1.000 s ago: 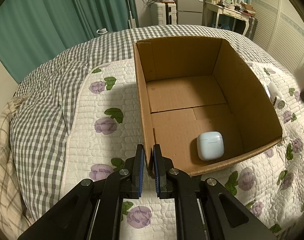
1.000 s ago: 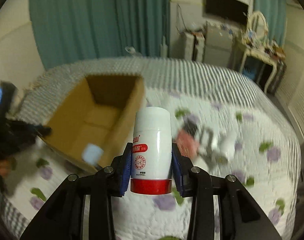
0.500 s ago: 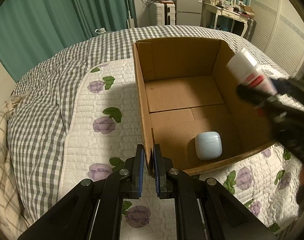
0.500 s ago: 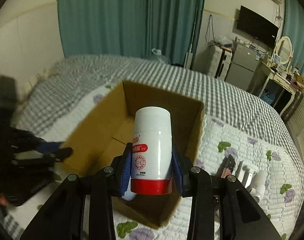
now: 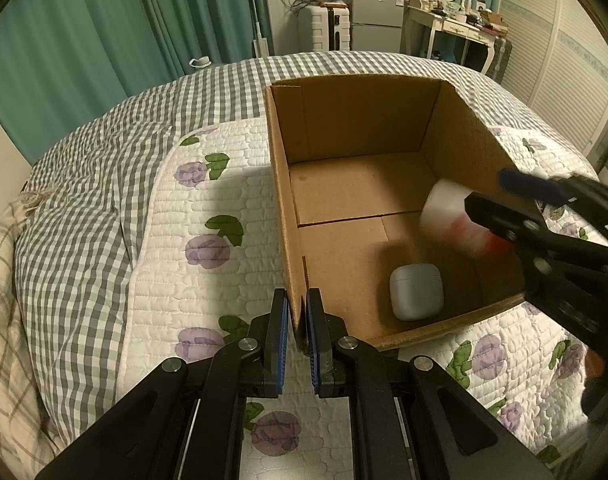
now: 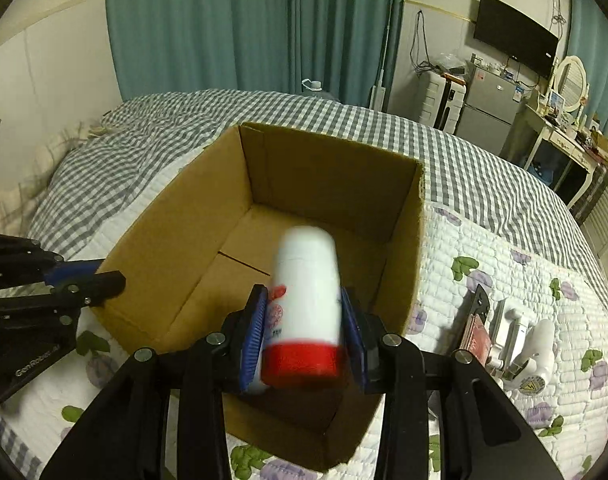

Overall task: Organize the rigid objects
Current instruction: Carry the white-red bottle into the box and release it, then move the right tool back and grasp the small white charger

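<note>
I have one case (image 5: 416, 291) lying in the box (image 5: 292, 216). My left gripper (image 5: 297, 320) pinches its near wall; my right gripper (image 6: 304, 330) is opening, the bottle (image 6: 304, 300) slipping out between them, above the box. Several items (image 6: 508, 336) wait on the bed (image 6: 504, 240) beside the box's right wall.

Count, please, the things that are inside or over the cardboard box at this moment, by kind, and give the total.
White bottle with red base, blurred, between the opening pads of the right claw over the cardboard box: 1
Pale blue case on the box floor: 1
Total: 2
</note>
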Demonstrator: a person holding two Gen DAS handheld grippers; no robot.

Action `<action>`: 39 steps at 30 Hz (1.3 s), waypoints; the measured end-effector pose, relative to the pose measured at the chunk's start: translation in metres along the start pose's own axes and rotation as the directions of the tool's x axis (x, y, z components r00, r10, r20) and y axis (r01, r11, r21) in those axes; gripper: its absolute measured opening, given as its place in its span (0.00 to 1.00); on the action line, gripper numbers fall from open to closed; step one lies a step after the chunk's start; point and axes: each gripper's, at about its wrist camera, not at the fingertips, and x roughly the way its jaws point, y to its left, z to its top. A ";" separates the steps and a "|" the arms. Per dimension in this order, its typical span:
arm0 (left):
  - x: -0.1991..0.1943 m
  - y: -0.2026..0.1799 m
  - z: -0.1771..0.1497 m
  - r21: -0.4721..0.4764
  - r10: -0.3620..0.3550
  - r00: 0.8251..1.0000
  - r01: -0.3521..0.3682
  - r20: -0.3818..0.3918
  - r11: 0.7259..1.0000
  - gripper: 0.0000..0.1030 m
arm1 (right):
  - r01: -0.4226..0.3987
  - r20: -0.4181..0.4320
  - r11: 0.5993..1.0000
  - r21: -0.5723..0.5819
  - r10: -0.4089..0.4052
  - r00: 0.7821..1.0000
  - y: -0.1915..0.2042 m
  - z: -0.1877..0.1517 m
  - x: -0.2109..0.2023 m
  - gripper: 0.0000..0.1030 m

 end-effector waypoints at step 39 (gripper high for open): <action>0.002 0.001 0.001 -0.019 0.022 1.000 -0.022 -0.014 1.000 0.09 | 0.308 -0.306 0.942 0.137 -0.256 0.917 -0.165 -0.116 -0.004 0.82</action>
